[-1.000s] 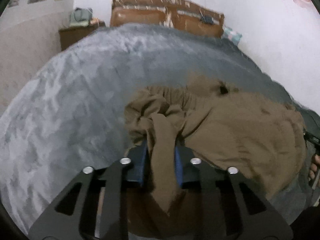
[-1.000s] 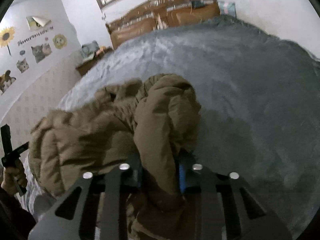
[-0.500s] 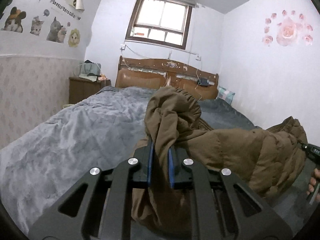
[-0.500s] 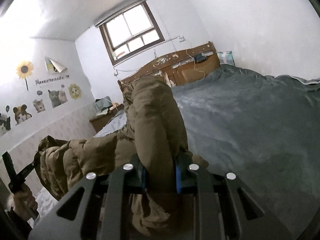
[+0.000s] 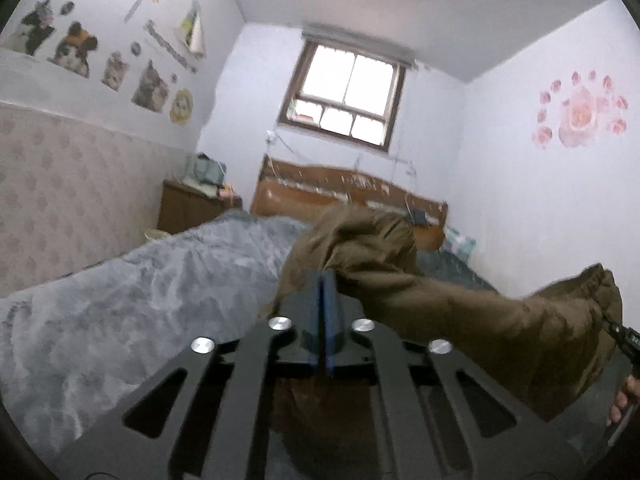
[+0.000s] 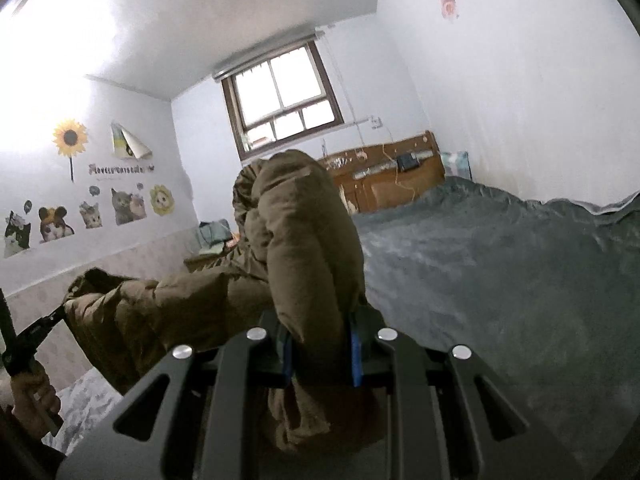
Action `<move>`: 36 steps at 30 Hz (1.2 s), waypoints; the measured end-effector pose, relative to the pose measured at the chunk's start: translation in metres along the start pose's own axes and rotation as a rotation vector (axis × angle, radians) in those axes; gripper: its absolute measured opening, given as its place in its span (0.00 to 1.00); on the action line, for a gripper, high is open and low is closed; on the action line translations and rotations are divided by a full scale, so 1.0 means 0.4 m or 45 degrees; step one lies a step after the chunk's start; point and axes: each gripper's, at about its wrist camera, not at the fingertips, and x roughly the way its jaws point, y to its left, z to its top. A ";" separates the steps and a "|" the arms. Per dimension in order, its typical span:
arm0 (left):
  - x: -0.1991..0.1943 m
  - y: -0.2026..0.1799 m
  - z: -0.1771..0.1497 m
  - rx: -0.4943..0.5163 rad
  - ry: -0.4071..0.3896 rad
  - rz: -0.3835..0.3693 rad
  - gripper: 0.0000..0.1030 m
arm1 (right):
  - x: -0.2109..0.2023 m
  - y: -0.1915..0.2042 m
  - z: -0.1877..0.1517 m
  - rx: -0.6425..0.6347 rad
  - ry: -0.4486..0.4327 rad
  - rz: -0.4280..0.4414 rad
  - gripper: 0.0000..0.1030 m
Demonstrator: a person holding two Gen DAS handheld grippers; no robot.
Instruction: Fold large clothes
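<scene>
A large brown padded jacket (image 5: 460, 312) hangs in the air between my two grippers, above the grey bed cover (image 5: 132, 300). My left gripper (image 5: 325, 280) is shut on one bunched end of it, jaws almost together. My right gripper (image 6: 320, 328) is shut on the other end (image 6: 304, 248), a thick roll of fabric between its blue pads. The left gripper shows at the left edge of the right wrist view (image 6: 36, 332). The right gripper shows at the right edge of the left wrist view (image 5: 620, 332). The jacket's lower part hangs out of sight below the fingers.
The bed cover (image 6: 500, 280) runs back to a brown wooden headboard (image 5: 348, 196) under a window (image 5: 344, 96). A wooden nightstand (image 5: 192, 208) with bags stands at the far left. Walls close in on both sides of the bed.
Both grippers have risen and tilted up, lifting the jacket off the bed cover. The left gripper's jaws have closed tighter on the fabric.
</scene>
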 end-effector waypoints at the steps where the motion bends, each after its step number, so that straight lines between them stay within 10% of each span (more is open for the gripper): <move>1: -0.004 0.000 0.008 -0.005 -0.019 0.000 0.00 | -0.006 0.002 0.006 0.000 -0.009 0.004 0.20; 10: 0.117 0.047 -0.077 0.061 0.311 0.015 0.00 | 0.133 -0.012 -0.043 -0.070 0.164 -0.081 0.20; 11: 0.116 0.057 -0.082 0.055 0.325 0.032 0.19 | 0.143 -0.023 -0.045 -0.062 0.174 -0.090 0.20; 12: 0.119 0.076 -0.086 0.018 0.377 0.027 0.74 | 0.151 -0.039 -0.045 -0.048 0.183 -0.093 0.20; 13: 0.117 0.096 -0.092 -0.027 0.415 0.019 0.97 | 0.155 -0.048 -0.045 -0.040 0.190 -0.097 0.20; 17: 0.148 0.158 -0.141 -0.162 0.627 -0.053 0.97 | 0.154 -0.057 -0.056 -0.046 0.203 -0.102 0.20; 22: 0.197 0.115 -0.227 0.038 0.875 0.004 0.93 | 0.150 -0.052 -0.053 -0.039 0.198 -0.097 0.20; 27: 0.218 0.141 -0.265 -0.001 0.990 -0.028 0.05 | 0.139 -0.046 -0.057 -0.031 0.193 -0.086 0.20; 36: 0.087 0.030 -0.079 0.145 0.465 -0.027 0.01 | 0.071 -0.038 -0.029 -0.023 0.062 -0.062 0.20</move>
